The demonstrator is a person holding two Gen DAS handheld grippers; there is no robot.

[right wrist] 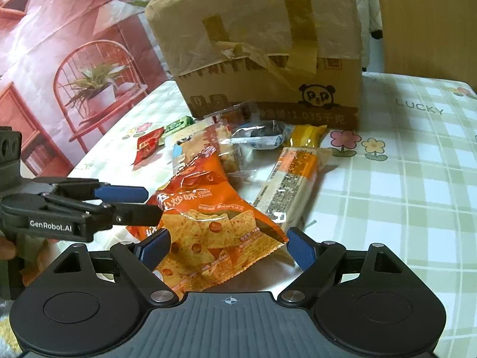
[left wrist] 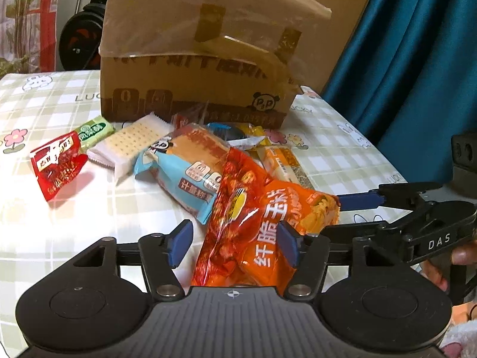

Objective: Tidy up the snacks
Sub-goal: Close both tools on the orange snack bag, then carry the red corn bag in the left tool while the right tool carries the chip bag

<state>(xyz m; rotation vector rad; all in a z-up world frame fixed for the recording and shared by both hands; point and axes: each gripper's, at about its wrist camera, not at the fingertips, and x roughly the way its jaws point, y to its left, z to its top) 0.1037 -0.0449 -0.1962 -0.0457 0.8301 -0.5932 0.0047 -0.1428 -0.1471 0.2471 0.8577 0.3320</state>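
Orange corn chip bag sits between both sets of tongs, lying on the checked tablecloth. Left gripper jaws apart, one pad each side of the bag; can't tell if the pads touch it. Right gripper wide, bag corner just short of its right finger, no squeeze visible. Behind the bag: blue-wrapped cake, cracker pack, red sachet, all heaped in front of the taped cardboard box
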